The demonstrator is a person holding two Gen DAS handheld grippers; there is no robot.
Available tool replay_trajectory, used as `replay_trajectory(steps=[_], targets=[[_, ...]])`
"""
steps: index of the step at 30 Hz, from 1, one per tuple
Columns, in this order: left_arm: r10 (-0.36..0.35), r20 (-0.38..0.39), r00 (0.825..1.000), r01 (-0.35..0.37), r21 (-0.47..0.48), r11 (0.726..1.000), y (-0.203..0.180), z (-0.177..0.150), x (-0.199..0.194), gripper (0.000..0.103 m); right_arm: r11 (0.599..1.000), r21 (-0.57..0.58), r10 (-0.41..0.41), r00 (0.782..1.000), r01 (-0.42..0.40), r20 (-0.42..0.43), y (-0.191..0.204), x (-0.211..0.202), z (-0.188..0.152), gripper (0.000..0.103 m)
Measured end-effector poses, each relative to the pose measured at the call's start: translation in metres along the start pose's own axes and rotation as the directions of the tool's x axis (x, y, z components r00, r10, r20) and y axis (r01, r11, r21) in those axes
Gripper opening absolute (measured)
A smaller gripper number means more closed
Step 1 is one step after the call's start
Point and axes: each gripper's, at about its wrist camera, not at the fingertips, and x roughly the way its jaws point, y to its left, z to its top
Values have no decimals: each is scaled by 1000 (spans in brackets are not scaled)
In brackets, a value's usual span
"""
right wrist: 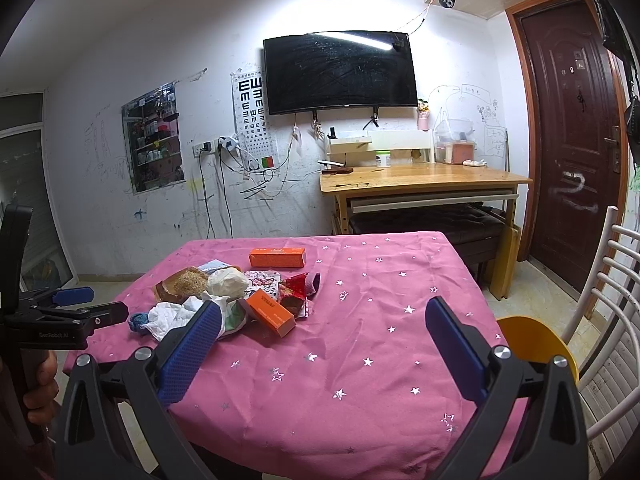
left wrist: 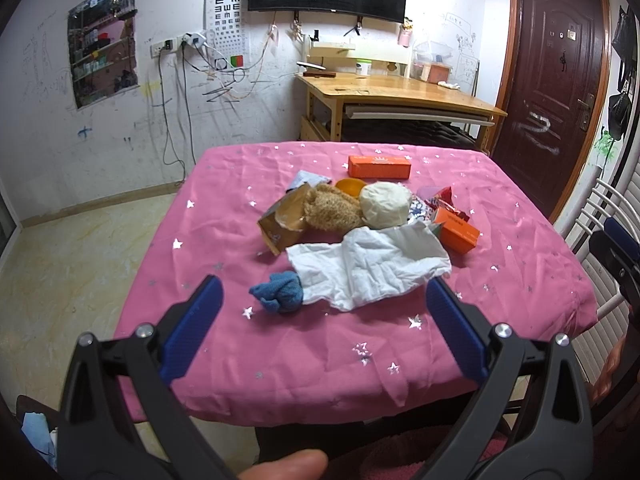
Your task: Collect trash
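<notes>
A heap of trash lies mid-table on the pink starred cloth (left wrist: 320, 360): a white crumpled tissue (left wrist: 368, 268), a small blue cloth wad (left wrist: 280, 292), a brown torn wrapper (left wrist: 286, 218), a tan fuzzy lump (left wrist: 332, 208), a pale round ball (left wrist: 385, 205), a long orange box (left wrist: 379, 167) and a shorter orange box (left wrist: 456, 232). My left gripper (left wrist: 324, 320) hovers open over the near table edge, just short of the tissue and blue wad. My right gripper (right wrist: 324, 344) is open over bare cloth, right of the heap (right wrist: 240, 296).
A wooden desk (right wrist: 424, 180) stands against the far wall under a dark TV (right wrist: 340, 72). A brown door (right wrist: 572, 128) is at right. A white chair back (right wrist: 612, 320) and yellow seat (right wrist: 536, 344) flank the table's right side. The left gripper's body (right wrist: 60, 316) shows at left.
</notes>
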Motion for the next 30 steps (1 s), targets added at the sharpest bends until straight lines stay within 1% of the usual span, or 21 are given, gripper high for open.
replay_trajectory(steps=[6, 11, 15, 20, 23, 25, 27, 29, 30], targets=[[7, -6, 1000, -7, -3, 1000, 4, -3, 2, 97, 1000, 2, 9, 1000, -9, -12, 0, 5, -1, 96], [-4, -30, 1000, 4, -2, 1000, 16, 0, 16, 97, 997, 1, 72, 995, -72, -74, 4, 30, -3, 96], [-21, -43, 999, 22, 15, 1000, 20, 1, 25, 97, 987, -38, 147, 980, -153, -136, 16, 56, -5, 96], [-96, -77, 992, 96, -8, 995, 24, 4, 44, 97, 974, -76, 191, 958, -212, -213, 31, 91, -4, 95], [-114, -76, 991, 115, 17, 993, 20, 6, 50, 97, 972, -68, 202, 948, -225, -244, 33, 107, -2, 90], [-134, -67, 989, 137, 35, 990, 17, 9, 52, 97, 972, -56, 205, 942, -227, -266, 31, 116, -2, 84], [-160, -58, 985, 164, 65, 984, 13, 13, 52, 97, 973, -42, 207, 935, -228, -287, 29, 124, -2, 76], [-184, -55, 981, 189, 95, 977, 7, 16, 55, 97, 974, -37, 203, 932, -224, -300, 27, 130, -3, 72], [-196, -58, 979, 202, 114, 973, 3, 18, 57, 93, 974, -35, 202, 930, -223, -307, 27, 133, -3, 69]])
